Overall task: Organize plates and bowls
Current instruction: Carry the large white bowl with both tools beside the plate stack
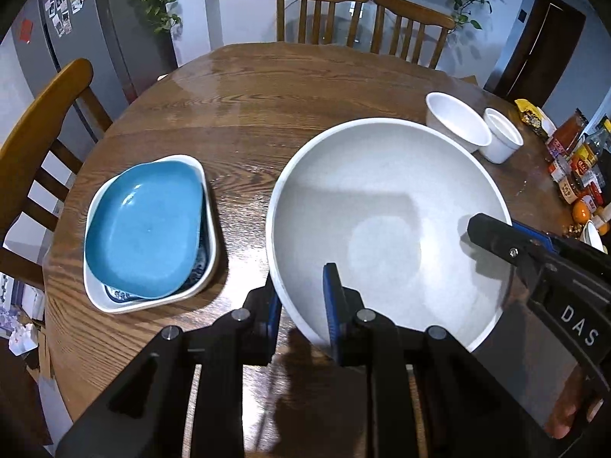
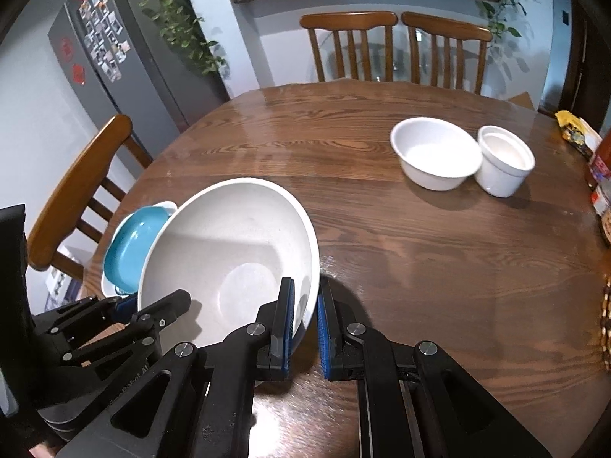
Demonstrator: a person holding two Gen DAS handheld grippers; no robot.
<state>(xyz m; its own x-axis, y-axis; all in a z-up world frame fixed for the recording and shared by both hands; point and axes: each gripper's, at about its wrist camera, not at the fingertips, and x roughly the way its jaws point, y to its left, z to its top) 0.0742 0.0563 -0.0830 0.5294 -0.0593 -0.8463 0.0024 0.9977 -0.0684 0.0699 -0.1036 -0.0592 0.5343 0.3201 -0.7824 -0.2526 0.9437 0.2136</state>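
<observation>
Wooden round worktop [image 2: 420, 267] carries everything; big white bowl [image 1: 382, 206] is lifted, tilted, over its near-left part, left hand-held gripper [image 1: 303, 305] clamped on its near rim, right hand-held gripper [image 2: 305, 328] clamped on its right rim; blue plate [image 1: 145, 229] stacked in white dish [image 1: 202, 278] left; smaller white bowl [image 2: 435, 152] touching white cup [image 2: 504, 160] far right
</observation>
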